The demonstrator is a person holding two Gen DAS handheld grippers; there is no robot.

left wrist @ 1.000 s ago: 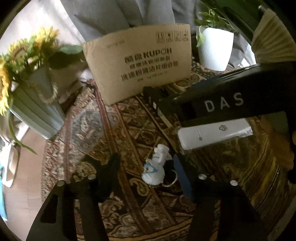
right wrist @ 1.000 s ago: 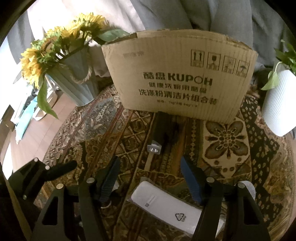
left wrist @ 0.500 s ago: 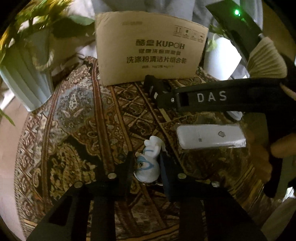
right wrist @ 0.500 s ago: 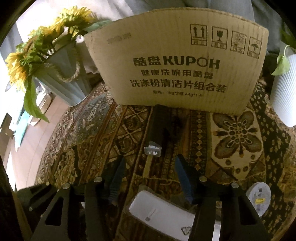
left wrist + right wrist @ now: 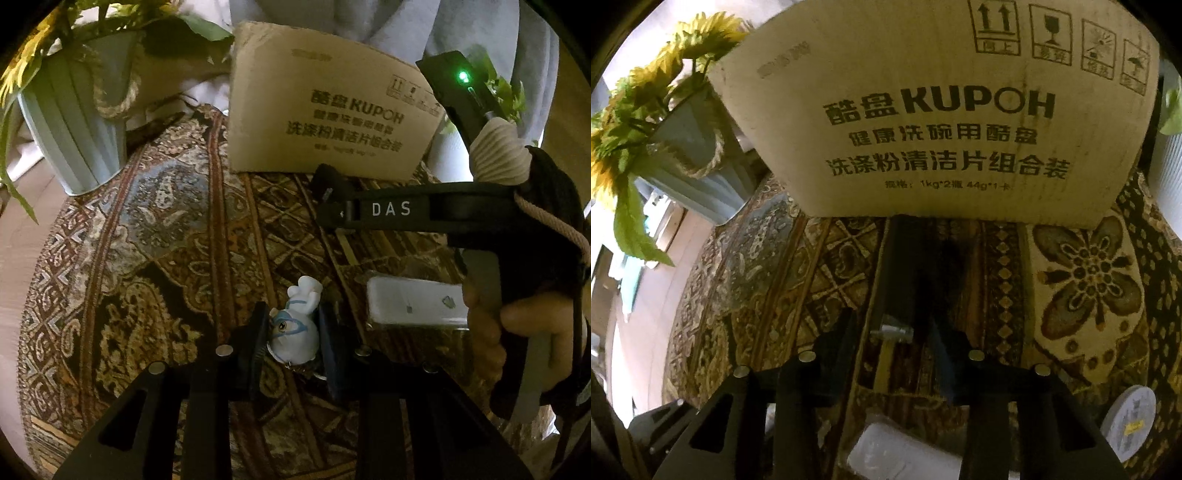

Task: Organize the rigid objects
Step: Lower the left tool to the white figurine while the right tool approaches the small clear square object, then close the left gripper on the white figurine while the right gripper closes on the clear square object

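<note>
My left gripper [image 5: 293, 338] is shut on a small white figurine [image 5: 295, 328] with blue markings and a key ring, down on the patterned cloth [image 5: 155, 258]. A dark long object [image 5: 916, 273] with a clear end piece [image 5: 890, 330] lies in front of the cardboard box [image 5: 938, 110]. My right gripper [image 5: 895, 339] has come down over that end piece. Its jaws are closing, with the piece between them and a gap still on each side. In the left wrist view a hand [image 5: 517, 332] holds the right gripper's black housing [image 5: 391, 208].
A white flat box in clear wrap [image 5: 410, 302] lies right of the figurine, and under my right gripper [image 5: 897, 454]. A vase of sunflowers [image 5: 74, 129] stands at the back left. A white round disc [image 5: 1130, 421] lies at the right. The cloth's edge curves along the left.
The left jaws came together on the figurine and the left gripper rolled. The right gripper sank and moved forward over the dark object's clear end, its jaws narrowing.
</note>
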